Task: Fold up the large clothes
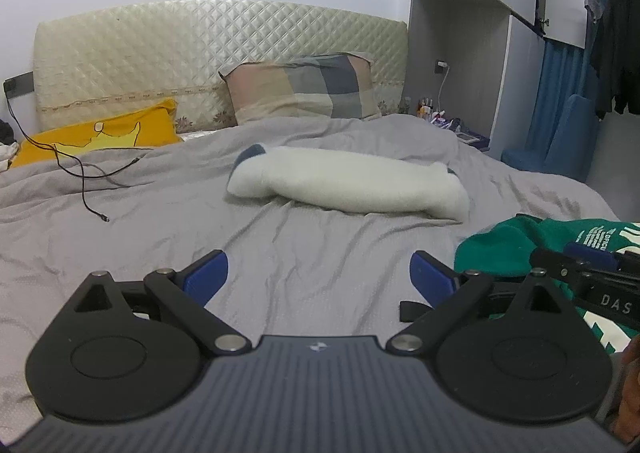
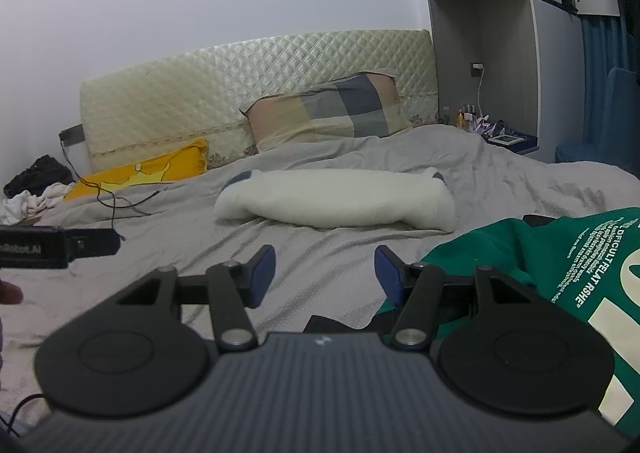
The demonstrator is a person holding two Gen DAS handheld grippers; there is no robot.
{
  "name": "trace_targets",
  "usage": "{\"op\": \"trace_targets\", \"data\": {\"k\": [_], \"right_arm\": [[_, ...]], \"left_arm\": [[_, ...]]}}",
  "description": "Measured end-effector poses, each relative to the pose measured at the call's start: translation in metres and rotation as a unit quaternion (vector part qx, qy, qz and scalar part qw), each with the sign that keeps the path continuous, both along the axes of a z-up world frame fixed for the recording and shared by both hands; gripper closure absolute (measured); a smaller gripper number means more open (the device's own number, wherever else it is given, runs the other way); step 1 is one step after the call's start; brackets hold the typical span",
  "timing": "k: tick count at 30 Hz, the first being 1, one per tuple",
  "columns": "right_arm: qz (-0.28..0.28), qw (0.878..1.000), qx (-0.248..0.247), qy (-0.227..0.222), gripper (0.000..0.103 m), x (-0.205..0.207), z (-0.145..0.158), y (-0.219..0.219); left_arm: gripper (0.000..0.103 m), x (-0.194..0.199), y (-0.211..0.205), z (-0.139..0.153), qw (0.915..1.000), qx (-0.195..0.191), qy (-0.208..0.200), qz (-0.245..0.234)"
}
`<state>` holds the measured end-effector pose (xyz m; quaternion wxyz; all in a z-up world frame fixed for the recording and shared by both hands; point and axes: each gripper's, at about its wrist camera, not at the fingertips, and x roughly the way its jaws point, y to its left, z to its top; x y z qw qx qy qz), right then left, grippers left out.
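1. The grey bed sheet (image 1: 160,213) is thin matt cloth, creased all over.
2. The white folded garment (image 1: 348,183) looks fleecy and soft, kinda fuzzy.
3. The green sweatshirt (image 2: 520,253) is matt knit cloth with flat off-white print on it.
4. The headboard (image 1: 200,53) has a quilted diamond cover with a slight sheen.
5. The left gripper (image 1: 319,273) is matt black plastic with shiny metal pivot pins, blue pads and a ribbed grey body.
6. The checked pillow (image 2: 328,113) is plain woven cotton, by the look of it.
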<state>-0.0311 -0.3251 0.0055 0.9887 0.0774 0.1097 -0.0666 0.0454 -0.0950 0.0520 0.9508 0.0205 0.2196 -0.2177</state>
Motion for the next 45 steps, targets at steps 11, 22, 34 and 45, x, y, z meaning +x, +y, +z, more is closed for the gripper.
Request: {"op": "trace_targets", "data": {"k": [11, 22, 34, 45], "right_arm": [[-0.009, 1.0, -0.002, 0.008, 0.006, 0.0047, -0.0013, -0.0002], [-0.017, 1.0, -0.005, 0.006, 0.0, 0.0034, -0.0025, 0.0016], [-0.025, 1.0, 0.006, 0.005, 0.0, 0.0042, -0.0044, 0.0002], [-0.025, 1.0, 0.009, 0.006, 0.0, 0.0048, -0.005, -0.0004]], "left_arm": [[0.002, -0.0032, -0.0003, -0.0004, 1.0, -0.003, -0.003, 0.007], [0.002, -0.0066, -0.0025, -0.0016, 1.0, 0.003, -0.006, 0.0], [0.001, -0.0012, 0.0002, -0.0039, 1.0, 0.001, 0.004, 0.006], [0.001, -0.0045, -0.0028, -0.0055, 1.0, 0.004, 0.004, 0.001]]}}
